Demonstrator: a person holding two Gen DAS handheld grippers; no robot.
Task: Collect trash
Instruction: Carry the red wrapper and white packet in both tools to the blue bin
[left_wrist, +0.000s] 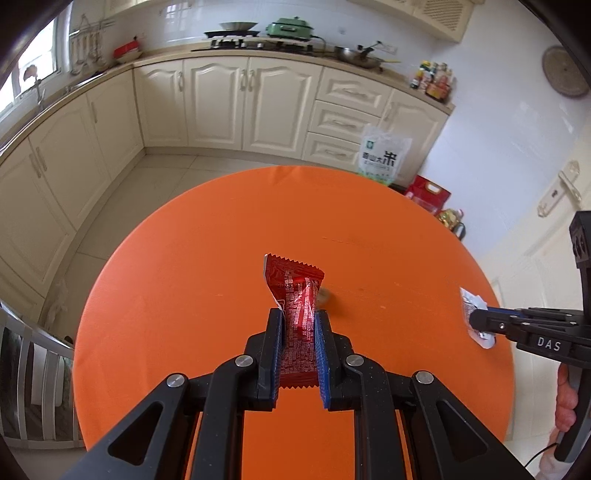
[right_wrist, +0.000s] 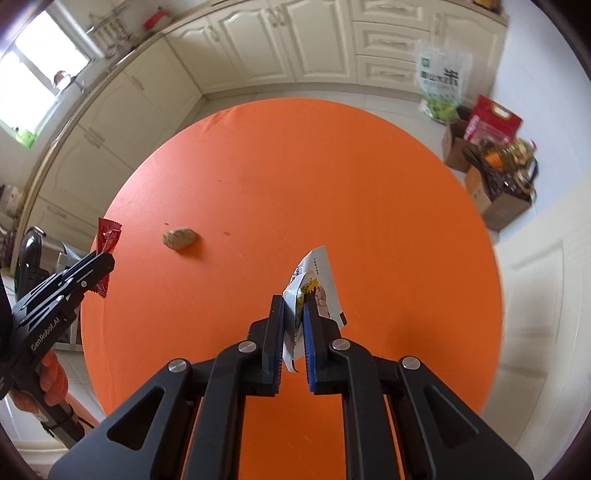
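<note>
My left gripper (left_wrist: 298, 314) is shut on a red snack wrapper (left_wrist: 297, 295) and holds it above the round orange table (left_wrist: 184, 295). It also shows at the left of the right wrist view (right_wrist: 105, 264), with the red wrapper (right_wrist: 108, 236) sticking up. My right gripper (right_wrist: 294, 301) is shut on a white snack wrapper (right_wrist: 316, 284) above the table (right_wrist: 332, 166). The right gripper shows at the right edge of the left wrist view (left_wrist: 474, 319), holding the white wrapper (left_wrist: 472, 306). A small brownish crumpled lump (right_wrist: 179, 238) lies on the table; in the left wrist view it is mostly hidden behind the red wrapper.
Cream kitchen cabinets (left_wrist: 221, 103) run along the far wall and left side. A rice bag (right_wrist: 441, 83), a red box (right_wrist: 493, 123) and cardboard boxes of bottles (right_wrist: 498, 184) stand on the floor past the table's far right. A chair back (left_wrist: 33, 387) shows at left.
</note>
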